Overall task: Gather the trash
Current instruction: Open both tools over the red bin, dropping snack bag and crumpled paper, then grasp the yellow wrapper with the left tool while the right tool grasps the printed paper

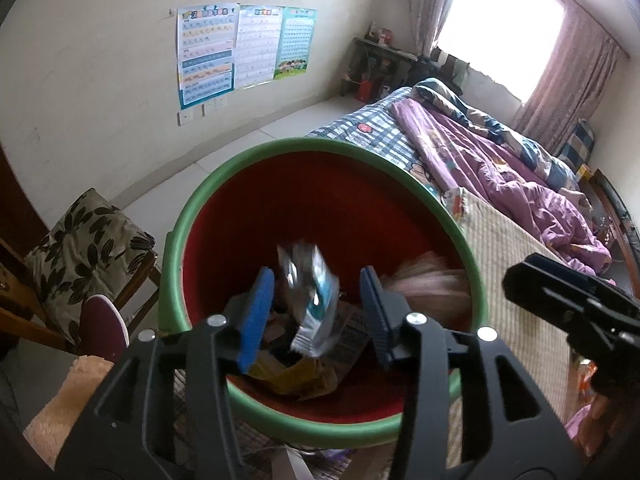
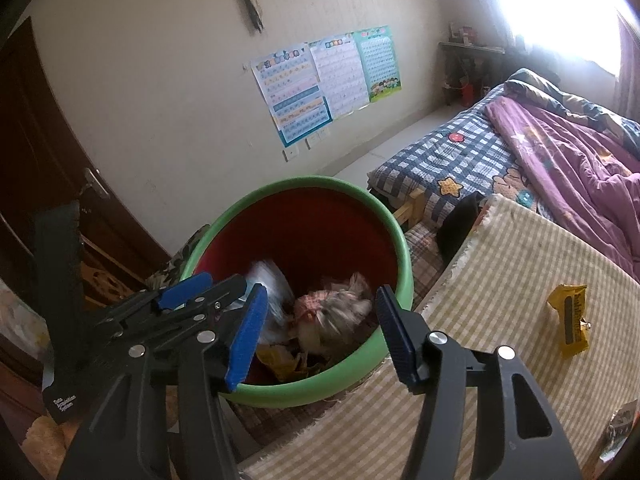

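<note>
A bin with a green rim (image 1: 320, 146) and red inside stands below both grippers, with crumpled wrappers at its bottom. My left gripper (image 1: 318, 280) hangs over its mouth, open; a silver and blue wrapper (image 1: 310, 300) is between the blue pads, blurred and clear of both. My right gripper (image 2: 322, 292) is also open over the bin (image 2: 304, 182), and a blurred pink and white wrapper (image 2: 336, 312) is loose in front of it. That pink wrapper (image 1: 428, 284) shows as a smear inside the bin in the left wrist view. A yellow wrapper (image 2: 568, 320) lies on the striped mat.
The striped mat (image 2: 520, 264) covers a surface right of the bin, with another wrapper (image 2: 620, 432) at its lower right edge. Behind it is a bed with a purple quilt (image 1: 500, 168). A chair with a leaf-print cushion (image 1: 84, 248) stands left of the bin.
</note>
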Demonstrator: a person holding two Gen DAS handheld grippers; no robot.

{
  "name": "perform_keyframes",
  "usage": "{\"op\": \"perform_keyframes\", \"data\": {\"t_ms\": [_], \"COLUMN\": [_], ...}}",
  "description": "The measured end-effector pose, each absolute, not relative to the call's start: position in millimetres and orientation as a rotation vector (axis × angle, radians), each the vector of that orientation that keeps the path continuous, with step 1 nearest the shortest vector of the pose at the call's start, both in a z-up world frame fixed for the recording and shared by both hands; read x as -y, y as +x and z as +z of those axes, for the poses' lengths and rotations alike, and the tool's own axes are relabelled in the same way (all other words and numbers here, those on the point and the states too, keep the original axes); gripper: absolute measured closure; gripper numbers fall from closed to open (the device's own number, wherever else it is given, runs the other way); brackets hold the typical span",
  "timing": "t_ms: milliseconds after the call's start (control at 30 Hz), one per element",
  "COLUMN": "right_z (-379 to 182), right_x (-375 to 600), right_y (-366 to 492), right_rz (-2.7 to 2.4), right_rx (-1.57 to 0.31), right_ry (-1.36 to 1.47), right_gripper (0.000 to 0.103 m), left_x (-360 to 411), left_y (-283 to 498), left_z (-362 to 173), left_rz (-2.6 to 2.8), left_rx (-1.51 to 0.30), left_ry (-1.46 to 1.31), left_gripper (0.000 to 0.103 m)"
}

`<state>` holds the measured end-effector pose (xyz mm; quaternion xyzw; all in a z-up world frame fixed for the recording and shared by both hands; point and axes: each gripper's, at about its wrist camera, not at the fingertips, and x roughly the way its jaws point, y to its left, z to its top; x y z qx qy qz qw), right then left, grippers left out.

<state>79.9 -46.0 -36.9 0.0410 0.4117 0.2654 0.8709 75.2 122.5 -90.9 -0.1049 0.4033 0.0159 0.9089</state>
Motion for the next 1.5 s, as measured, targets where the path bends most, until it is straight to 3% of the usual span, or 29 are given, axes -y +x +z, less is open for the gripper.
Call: {"op": "perform_keyframes", "data": {"t_ms": [333, 433, 633, 667, 767, 900, 1067, 1200, 1267, 1400, 1500], "right_z": [-30, -34, -53, -57, -77, -99, -121, -131, -129, -127, -127], "right_x": [83, 115, 215, 230, 271, 308, 324, 326, 324, 329, 330], "right_y": [66, 62, 54, 53, 52, 46, 42, 42, 39, 31, 28], "right_rz": [0.491, 0.423, 0.164, 0.127, 0.009, -0.058, -0.045, -0.019, 0.000, 0.027, 0.032], "right_rx": [-0.836, -0.840, -0.877, -0.893, -0.981, -1.038, -1.099, -1.122, -1.120, -1.087, -1.079], "right_ry": [0.138, 0.144, 0.159, 0.152, 0.125, 0.165, 0.181, 0.185, 0.196, 0.237, 0.235], "right_gripper": [0.047, 0.039, 0.039, 0.033, 0.029, 0.029, 0.029, 0.034, 0.052, 0.052, 0.052], "left_x": [-123, -118, -107, -103, -89, -51, 14, 64, 91, 115, 130], "left_y": [73, 71, 60, 56, 48, 47, 65, 91, 111, 142, 160], "left_z": [-91, -95, -93, -89, -75, -57, -56, -76, -93, -118, -130], "left_rz": [0.054, 0.076, 0.111, 0.119, 0.122, 0.038, -0.149, -0.296, -0.335, -0.353, -0.363], "left_rx": [-0.820, -0.827, -0.797, -0.774, -0.724, -0.686, -0.742, -0.827, -0.891, -0.968, -0.997], "left_ry": [-0.221, -0.202, -0.186, -0.182, -0.176, -0.179, -0.135, -0.140, -0.115, -0.156, -0.149], "left_gripper": [0.051, 0.051, 0.051, 0.051, 0.050, 0.038, 0.036, 0.036, 0.036, 0.036, 0.043]}}
